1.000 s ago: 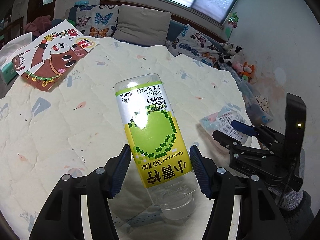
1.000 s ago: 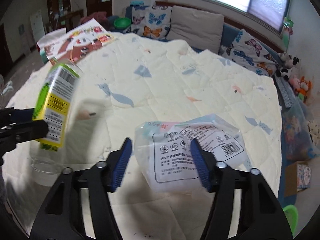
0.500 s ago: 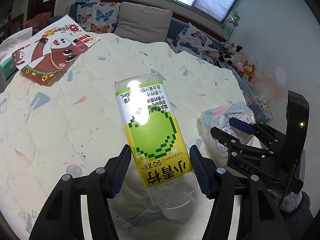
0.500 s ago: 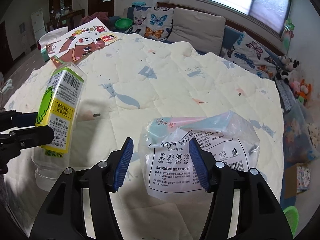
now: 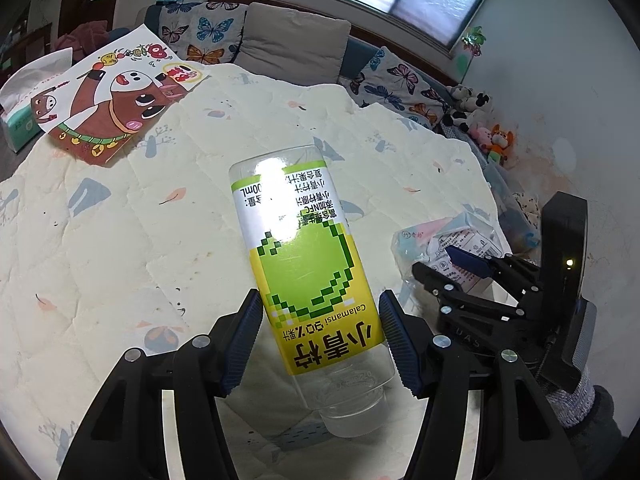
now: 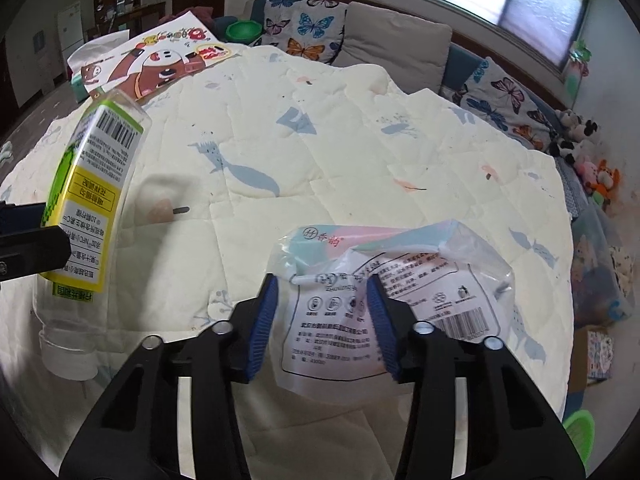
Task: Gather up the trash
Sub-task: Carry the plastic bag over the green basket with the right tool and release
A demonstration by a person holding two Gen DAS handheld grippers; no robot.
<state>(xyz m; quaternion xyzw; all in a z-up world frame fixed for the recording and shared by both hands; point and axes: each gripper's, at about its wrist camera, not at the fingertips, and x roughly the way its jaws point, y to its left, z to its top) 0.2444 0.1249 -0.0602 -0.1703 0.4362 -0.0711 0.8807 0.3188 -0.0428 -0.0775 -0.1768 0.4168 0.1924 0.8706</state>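
Note:
My left gripper (image 5: 320, 340) is shut on an empty clear plastic bottle (image 5: 304, 264) with a green and yellow label, held upside down above the quilt, cap end toward me. The bottle also shows at the left of the right wrist view (image 6: 88, 216). My right gripper (image 6: 322, 320) is shut on a crumpled clear plastic bag (image 6: 384, 292) with printed text and a barcode, held above the quilt. The right gripper (image 5: 452, 264) and the plastic bag (image 5: 444, 240) show at the right of the left wrist view.
A cream quilt (image 5: 140, 220) with blue prints covers the table. A cartoon cow poster (image 5: 108, 108) and a tissue box (image 5: 20, 124) lie at the far left. A sofa with butterfly cushions (image 6: 304, 28) stands behind. Plush toys (image 6: 592, 160) and a green container (image 6: 578, 428) are at right.
Both grippers have drawn back from the table with their loads still held. The right gripper's jaws have closed tighter on the plastic bag.

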